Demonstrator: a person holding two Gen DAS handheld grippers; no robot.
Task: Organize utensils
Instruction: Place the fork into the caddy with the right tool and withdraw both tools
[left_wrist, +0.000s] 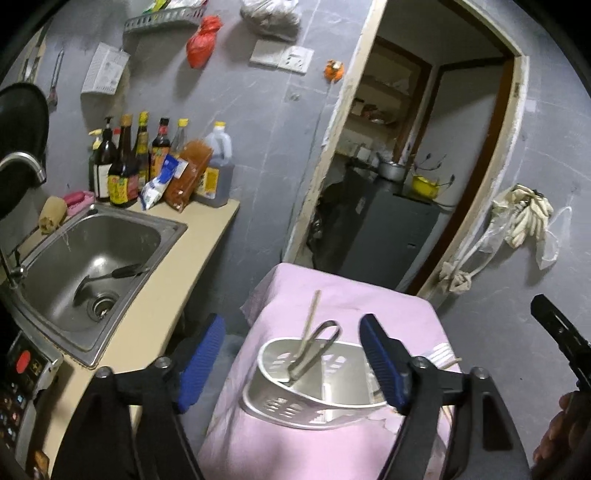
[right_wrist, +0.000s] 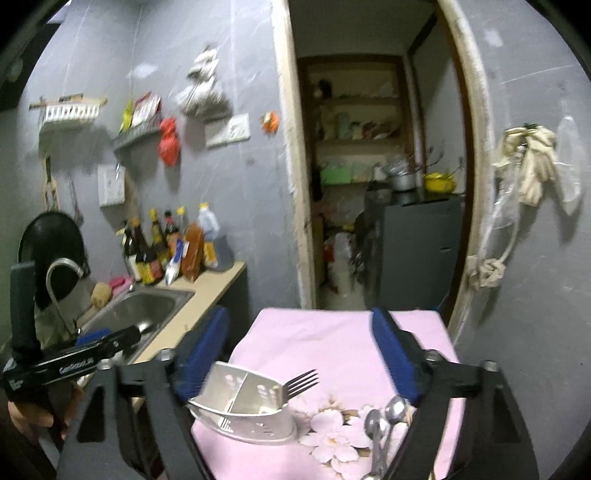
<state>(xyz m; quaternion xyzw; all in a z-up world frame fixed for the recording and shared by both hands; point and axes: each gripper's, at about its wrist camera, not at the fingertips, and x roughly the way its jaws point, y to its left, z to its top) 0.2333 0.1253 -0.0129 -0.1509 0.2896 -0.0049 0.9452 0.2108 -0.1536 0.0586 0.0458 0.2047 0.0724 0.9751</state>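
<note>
A white slotted plastic caddy (left_wrist: 314, 391), oval and split into compartments, sits on the table's pink cloth (left_wrist: 332, 295) printed with pale flowers, with metal tongs (left_wrist: 314, 350) and a thin wooden chopstick (left_wrist: 312, 314) leaning upright in one compartment and a steel fork (right_wrist: 295, 384) standing in another. The left gripper (left_wrist: 291, 362) and right gripper (right_wrist: 303, 354), both with ribbed blue pads, stand wide open and hold nothing, apart from the caddy. Shiny spoons (right_wrist: 384, 424) lying on the cloth are partly cut off by the right gripper's frame, and the right wrist view is blurred.

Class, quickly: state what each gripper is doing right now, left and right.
Left gripper: open, holding nothing, above the white caddy.
Right gripper: open, holding nothing.
</note>
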